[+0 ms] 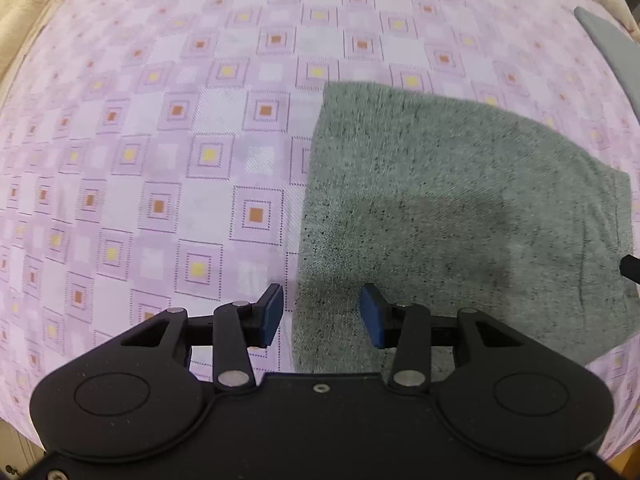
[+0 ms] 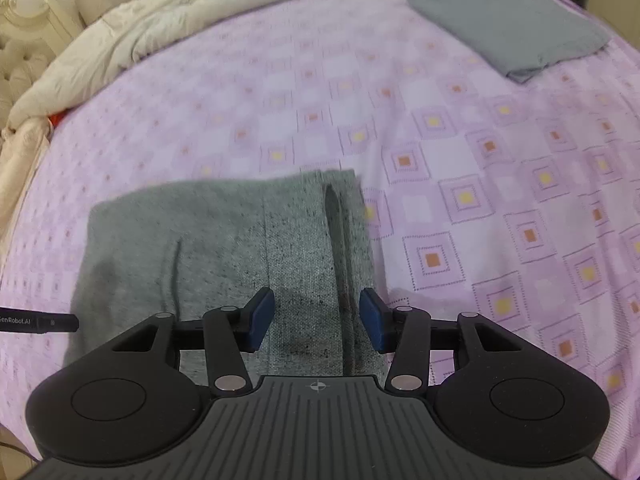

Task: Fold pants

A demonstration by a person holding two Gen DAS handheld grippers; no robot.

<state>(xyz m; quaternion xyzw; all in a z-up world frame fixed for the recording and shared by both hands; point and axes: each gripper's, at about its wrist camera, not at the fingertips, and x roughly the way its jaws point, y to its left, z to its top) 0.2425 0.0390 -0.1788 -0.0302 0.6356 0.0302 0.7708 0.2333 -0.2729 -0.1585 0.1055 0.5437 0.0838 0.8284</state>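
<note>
Mostly pink-lilac bedsheet [image 1: 160, 128] with square pattern, filling both views. Cream quilt [image 2: 168, 20] bunched along upper left of right wrist view, also at top corners of left wrist view. Pale tufted headboard [image 2: 20, 52] at far left edge of right wrist view. Grey speckled pants [image 1: 440, 208], folded into a flat rectangle, lying on sheet: centre right in left wrist view, lower centre-left in right wrist view, seam lines and a dark crease running top to bottom. Second folded grey cloth [image 2: 508, 28] at upper right of right wrist view, well apart from pants; sliver of it at right edge of left wrist view. Left gripper [image 1: 322, 314] at bottom centre, jaws parted, nothing pinched, hovering over left edge of pants, one blue pad above sheet, other above fabric. Right gripper [image 2: 316, 316] at bottom centre, jaws spread, released, empty, above right part of pants near the crease. Black tip of other gripper at lower left edge of right wrist view.
</note>
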